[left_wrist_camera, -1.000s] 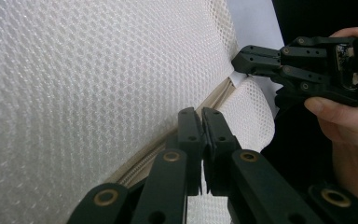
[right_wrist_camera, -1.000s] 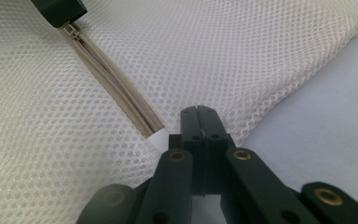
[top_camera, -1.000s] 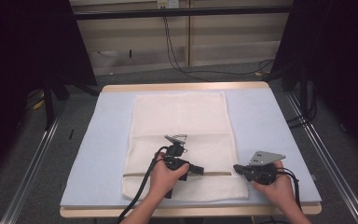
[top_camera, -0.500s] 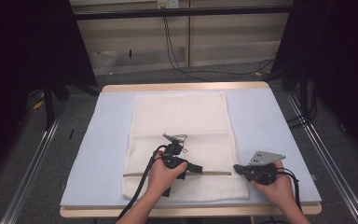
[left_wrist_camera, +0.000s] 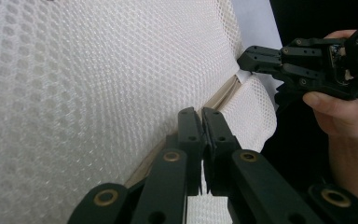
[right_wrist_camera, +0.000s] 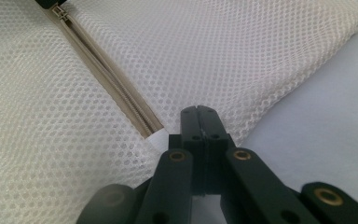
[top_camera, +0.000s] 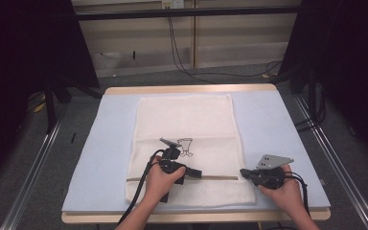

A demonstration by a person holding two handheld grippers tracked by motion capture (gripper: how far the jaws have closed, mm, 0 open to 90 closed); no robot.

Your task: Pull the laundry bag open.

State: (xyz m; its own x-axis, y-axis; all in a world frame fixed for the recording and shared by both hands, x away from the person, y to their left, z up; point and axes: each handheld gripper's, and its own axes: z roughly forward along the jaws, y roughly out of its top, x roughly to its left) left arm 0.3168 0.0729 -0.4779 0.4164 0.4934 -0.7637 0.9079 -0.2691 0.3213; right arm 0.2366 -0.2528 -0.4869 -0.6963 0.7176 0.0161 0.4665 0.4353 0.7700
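A cream mesh laundry bag (top_camera: pixel 187 143) is laid flat on the pale blue mat (top_camera: pixel 278 124) covering the table (top_camera: pixel 191 89), lengthwise from the near edge toward the far edge, centred, its near short edge just inside the mat's near edge. Bare mat is left on both long sides and a narrower strip beyond the far end; the widest free room is seen at far left and far right. A zipper (top_camera: pixel 211 178) is run across the bag's width near the person's end, at right angles to the long axis. A small printed figure (top_camera: pixel 186 146) is seen on the mesh just beyond the left hand.

The left gripper (top_camera: pixel 195 174) is held over the zipper line around the bag's middle, jaws brought together; in the left gripper view they are pinched on something at the zipper (left_wrist_camera: pixel 177 140), what exactly cannot be told. The right gripper (top_camera: pixel 245 173) is set at the bag's right edge, jaws pressed together on the mesh at the zipper's end (right_wrist_camera: pixel 151 128). The two are faced toward each other along the zipper, well apart.

Black frame posts and hanging cables are seen beyond the far edge, metal rails on the floor either side; nothing else is laid on the mat
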